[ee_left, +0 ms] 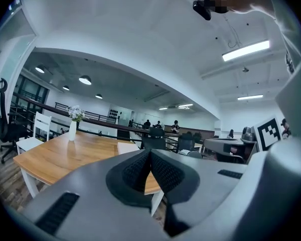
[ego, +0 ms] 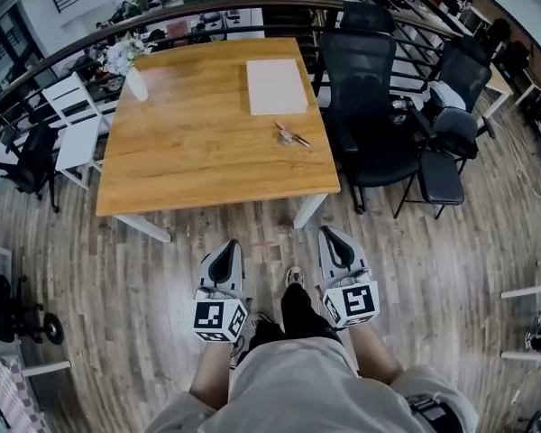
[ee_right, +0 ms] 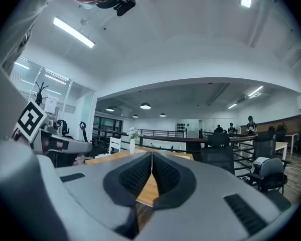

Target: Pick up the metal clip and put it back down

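- Head view: what looks like the small silvery metal clip (ego: 291,134) lies right of centre on the rectangular wooden table (ego: 198,142), below a white sheet (ego: 276,86).
- Grey left gripper (ego: 227,249) and right gripper (ego: 334,237), lower centre: jaws pressed together, empty.

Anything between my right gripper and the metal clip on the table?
Nothing visible does. The metal clip lies on the table near its right front corner; between it and the shut right gripper are only bare tabletop and floor. The white pad lies beyond the clip, the black chair to its right.
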Motion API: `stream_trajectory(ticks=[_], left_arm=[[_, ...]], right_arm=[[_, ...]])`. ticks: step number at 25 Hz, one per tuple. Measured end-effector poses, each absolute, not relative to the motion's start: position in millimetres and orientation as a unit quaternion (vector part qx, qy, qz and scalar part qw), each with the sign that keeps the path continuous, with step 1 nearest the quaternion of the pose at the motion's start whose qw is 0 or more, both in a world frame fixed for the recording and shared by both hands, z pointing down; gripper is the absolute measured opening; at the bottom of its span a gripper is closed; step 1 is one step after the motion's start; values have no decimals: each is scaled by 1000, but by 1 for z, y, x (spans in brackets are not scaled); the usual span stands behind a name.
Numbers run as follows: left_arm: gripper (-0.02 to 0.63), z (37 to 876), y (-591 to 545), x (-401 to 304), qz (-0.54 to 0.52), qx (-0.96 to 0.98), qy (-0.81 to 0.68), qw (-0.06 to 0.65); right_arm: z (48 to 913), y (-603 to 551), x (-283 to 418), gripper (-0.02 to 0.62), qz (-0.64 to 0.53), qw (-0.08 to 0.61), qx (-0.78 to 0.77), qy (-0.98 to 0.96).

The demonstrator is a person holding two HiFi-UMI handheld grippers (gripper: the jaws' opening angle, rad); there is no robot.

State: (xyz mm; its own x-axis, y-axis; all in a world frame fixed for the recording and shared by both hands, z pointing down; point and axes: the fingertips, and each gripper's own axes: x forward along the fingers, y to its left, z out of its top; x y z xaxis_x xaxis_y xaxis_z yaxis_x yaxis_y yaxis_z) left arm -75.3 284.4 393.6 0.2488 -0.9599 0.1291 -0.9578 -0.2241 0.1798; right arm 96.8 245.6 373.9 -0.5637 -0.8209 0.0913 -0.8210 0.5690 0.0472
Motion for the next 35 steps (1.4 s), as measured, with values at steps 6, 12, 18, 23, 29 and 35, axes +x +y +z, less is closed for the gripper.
stream_trajectory(ticks=[6, 12, 18, 23, 29, 35], left_arm=[[23, 394, 229, -63, 8, 786, -609, 110], [23, 403, 158, -59, 32, 783, -611, 107], [23, 411, 102, -43, 54, 786, -606, 107], [23, 431, 67, -37, 110, 806, -574, 92], [23, 467, 37, -25, 170, 817, -546, 77], [23, 505, 1, -16, 239, 835, -492, 55]], right_arm=[[371, 189, 89, 26, -11, 42, 436, -899], [380, 116, 83, 26, -4, 48, 413, -909], [383, 65, 92, 26, 2, 44, 399, -916], [402, 31, 101, 26, 14, 49, 409, -911], [438, 11, 101, 26, 14, 82, 407, -910], [476, -11, 98, 26, 76, 99, 439, -890]])
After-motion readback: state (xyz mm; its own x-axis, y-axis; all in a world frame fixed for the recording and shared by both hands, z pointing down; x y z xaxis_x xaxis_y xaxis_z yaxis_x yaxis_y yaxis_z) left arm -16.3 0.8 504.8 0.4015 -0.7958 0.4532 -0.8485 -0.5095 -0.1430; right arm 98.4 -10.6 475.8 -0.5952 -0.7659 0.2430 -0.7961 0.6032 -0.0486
